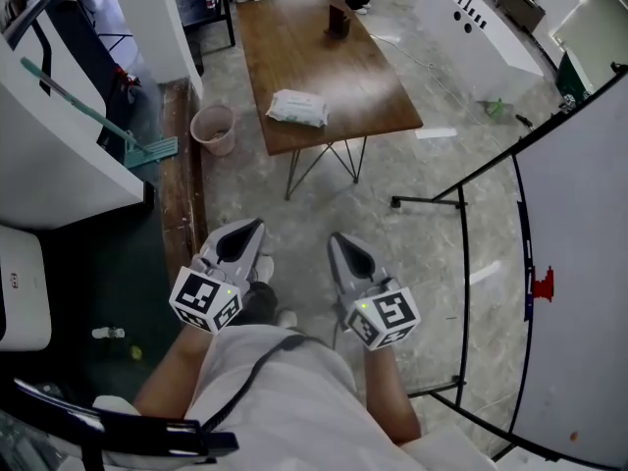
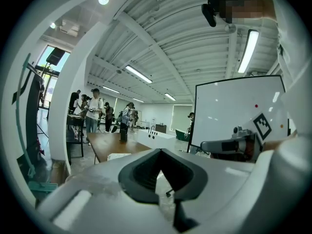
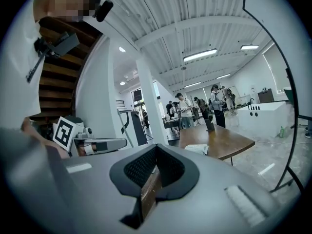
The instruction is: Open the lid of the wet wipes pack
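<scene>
Pressed together and empty, the left gripper (image 1: 247, 234) and right gripper (image 1: 340, 245) must first near the white soft-plastic wet wipes pack (image 1: 297, 108) on the brown wooden tabletop (image 1: 339, 72).

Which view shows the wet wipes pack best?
The head view: the wet wipes pack lies whole on the table, seen from above. The right gripper view shows it small and side-on at the table's near end; the left gripper view shows only a sliver.
</scene>
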### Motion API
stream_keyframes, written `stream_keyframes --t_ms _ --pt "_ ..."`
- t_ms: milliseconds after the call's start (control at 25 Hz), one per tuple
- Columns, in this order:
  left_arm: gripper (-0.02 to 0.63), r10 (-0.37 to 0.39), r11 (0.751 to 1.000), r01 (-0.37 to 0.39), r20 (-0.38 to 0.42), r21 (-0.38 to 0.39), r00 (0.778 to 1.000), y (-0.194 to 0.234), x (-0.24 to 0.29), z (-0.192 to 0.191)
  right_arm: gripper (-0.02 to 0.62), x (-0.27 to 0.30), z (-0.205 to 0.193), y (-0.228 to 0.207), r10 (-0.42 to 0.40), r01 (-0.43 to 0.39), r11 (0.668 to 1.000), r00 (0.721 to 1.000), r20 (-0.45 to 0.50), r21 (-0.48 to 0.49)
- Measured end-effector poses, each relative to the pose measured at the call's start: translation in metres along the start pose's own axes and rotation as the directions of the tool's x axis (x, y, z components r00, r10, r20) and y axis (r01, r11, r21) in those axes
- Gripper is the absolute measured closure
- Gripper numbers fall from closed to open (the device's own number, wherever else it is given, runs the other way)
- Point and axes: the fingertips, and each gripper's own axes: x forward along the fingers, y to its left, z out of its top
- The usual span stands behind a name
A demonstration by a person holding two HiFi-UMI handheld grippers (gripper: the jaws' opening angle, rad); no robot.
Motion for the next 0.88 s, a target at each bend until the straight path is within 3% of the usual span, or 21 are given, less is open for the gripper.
stream_keyframes --t_ms 440,880 --pt "0.601 -0.037 0.999 0.037 -0.001 -0.003 0.999 0.042 0.06 0.009 0.588 0.049 0.01 -0.04 -0.031 0.031 0.999 0.999 -0.006 0.004" --pt "0.601 -0.095 0.995 0.095 -0.03 0.021 0.995 0.133 0.132 0.04 0.588 0.155 0.043 -0.071 -0.058 0.058 0.998 0.998 -0.017 -0.01"
